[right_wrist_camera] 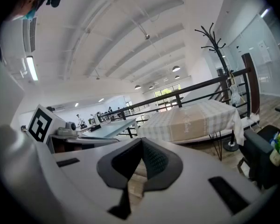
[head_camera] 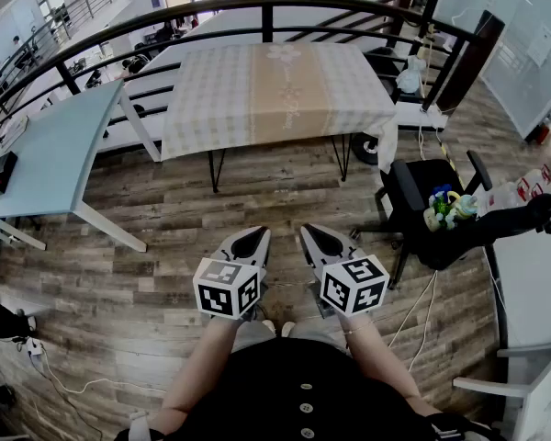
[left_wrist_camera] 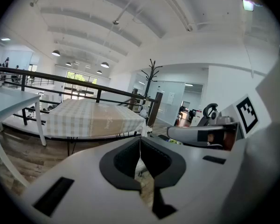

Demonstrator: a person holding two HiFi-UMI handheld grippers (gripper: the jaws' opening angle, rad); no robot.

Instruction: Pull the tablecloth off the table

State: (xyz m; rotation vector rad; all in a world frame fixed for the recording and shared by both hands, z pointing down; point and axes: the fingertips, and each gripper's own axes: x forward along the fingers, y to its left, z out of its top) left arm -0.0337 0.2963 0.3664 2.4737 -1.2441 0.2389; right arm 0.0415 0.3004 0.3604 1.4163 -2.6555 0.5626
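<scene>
Left gripper (head_camera: 253,237) and right gripper (head_camera: 314,237) in head view: side by side above wooden floor (head_camera: 165,219), jaws pressed together, empty; checked tablecloth (head_camera: 275,90) spread over table (head_camera: 217,168) well ahead, untouched. Left gripper view: jaws closed on nothing, tablecloth (left_wrist_camera: 93,118) beyond. Right gripper view: jaws closed, empty, tablecloth (right_wrist_camera: 196,120) ahead, draped over table edges.

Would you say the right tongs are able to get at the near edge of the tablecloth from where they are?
Probably not yet: the right tongs, shut and empty, hang well short of the tablecloth, with only wooden floor between. Nothing blocks the way forward.
</scene>
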